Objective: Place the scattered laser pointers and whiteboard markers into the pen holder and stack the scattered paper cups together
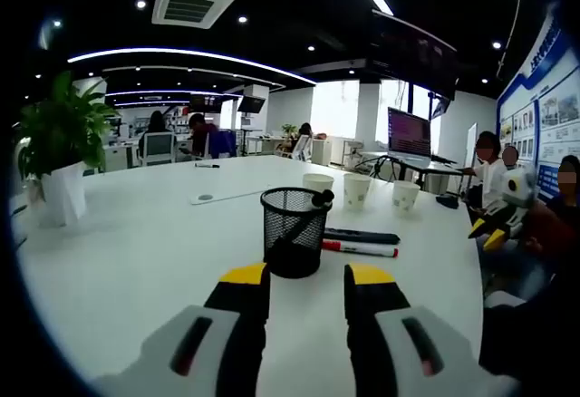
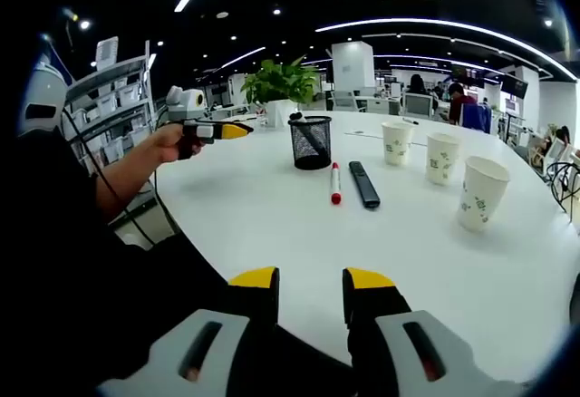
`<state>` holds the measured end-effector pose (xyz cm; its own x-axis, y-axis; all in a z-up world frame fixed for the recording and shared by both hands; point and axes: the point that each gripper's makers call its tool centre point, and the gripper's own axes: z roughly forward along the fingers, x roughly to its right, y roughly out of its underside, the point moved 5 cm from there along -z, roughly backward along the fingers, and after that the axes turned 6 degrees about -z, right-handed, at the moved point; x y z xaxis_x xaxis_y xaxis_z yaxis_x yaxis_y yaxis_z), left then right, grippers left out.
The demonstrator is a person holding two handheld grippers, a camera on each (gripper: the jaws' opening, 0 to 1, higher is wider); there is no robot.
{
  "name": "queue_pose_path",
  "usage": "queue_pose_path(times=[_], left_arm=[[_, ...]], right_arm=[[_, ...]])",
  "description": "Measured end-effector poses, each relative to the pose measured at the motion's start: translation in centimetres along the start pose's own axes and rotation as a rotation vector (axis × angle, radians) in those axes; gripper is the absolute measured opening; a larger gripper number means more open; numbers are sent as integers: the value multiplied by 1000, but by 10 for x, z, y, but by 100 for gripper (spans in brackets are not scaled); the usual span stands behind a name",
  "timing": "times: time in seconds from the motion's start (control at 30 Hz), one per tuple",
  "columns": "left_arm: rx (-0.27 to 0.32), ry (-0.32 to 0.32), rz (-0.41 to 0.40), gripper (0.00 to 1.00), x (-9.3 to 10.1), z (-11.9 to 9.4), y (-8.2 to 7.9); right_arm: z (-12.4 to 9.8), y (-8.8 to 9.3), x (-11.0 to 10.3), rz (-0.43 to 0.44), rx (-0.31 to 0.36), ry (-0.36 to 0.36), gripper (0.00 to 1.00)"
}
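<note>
- Lying beside the pen holder (image 2: pixel 311 142): whiteboard marker (image 2: pixel 335 183) and laser pointer (image 2: pixel 364 184), not yet stowed.
- Paper cups (image 2: pixel 442 158) stand apart, unstacked.
- Left gripper (image 1: pixel 306 281) and right gripper (image 2: pixel 311 279): jaws parted, empty.

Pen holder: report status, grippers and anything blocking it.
Left gripper open, just short of the pen holder. Right gripper open, holding nothing. Marker and pointer lie loose beside it. Three cups unstacked. Nothing blocking.
</note>
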<state>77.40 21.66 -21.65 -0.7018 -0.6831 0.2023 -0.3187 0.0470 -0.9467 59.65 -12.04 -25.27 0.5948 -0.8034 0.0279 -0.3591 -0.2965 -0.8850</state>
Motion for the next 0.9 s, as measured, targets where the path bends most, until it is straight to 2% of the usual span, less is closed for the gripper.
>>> queue_pose_path(times=[0.17, 0.43, 0.73, 0.9], left_arm=[[12, -9, -17, 34, -2, -8, 1], [10, -22, -52, 36, -7, -16, 12], [2, -18, -65, 38, -1, -26, 20], [-7, -14, -43, 39, 5, -30, 21]], right_arm=[[1, -1, 2, 2, 2, 6, 31], [3, -3, 2, 4, 14, 8, 32], [2, -5, 4, 12, 38, 8, 31], [4, -4, 3, 19, 44, 5, 31]])
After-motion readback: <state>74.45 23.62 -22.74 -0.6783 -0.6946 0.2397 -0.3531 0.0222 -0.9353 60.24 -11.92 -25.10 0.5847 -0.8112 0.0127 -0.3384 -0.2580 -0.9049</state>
